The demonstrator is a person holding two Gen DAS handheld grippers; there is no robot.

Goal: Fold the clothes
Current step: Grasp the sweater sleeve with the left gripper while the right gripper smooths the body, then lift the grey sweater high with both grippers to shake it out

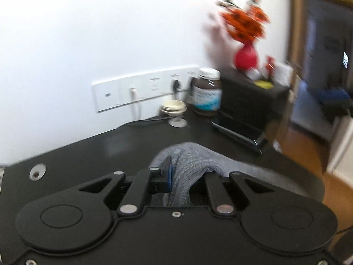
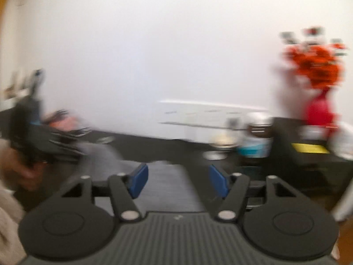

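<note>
- Left wrist view: the left gripper (image 1: 176, 172) sits at lower centre, its jaws closed tight on a bunch of grey knitted cloth (image 1: 187, 165); one blue pad shows at the left edge of the pinch.
- From the pinch, the grey knitted cloth spills to the lower right of the frame, over the black tabletop (image 1: 92, 154), so its free length runs rightward, away from this gripper.
- Beyond the cloth, toward upper right, a brown bottle with a white cap (image 1: 207, 92), a flat black device (image 1: 240, 132) and a black box (image 1: 251, 97) carrying a red vase of orange flowers (image 1: 245, 55) crowd the far edge; the left half of the tabletop is barer.
- The table's right edge drops to a wooden floor (image 1: 304, 145) just beside the cloth.
- Right wrist view: the right gripper (image 2: 178, 181) is at lower centre with its blue pads (image 2: 139, 181) standing well apart and nothing pressed between them; the cloth lies beneath, seen through the gap, blurred.
- At left of this frame the left gripper, blurred, lifts a grey corner, so the cloth's long axis runs left to right across the frame.
- My judgement: the right gripper is nearer the loose end and must take it, keeping clear of the bottle at right.
</note>
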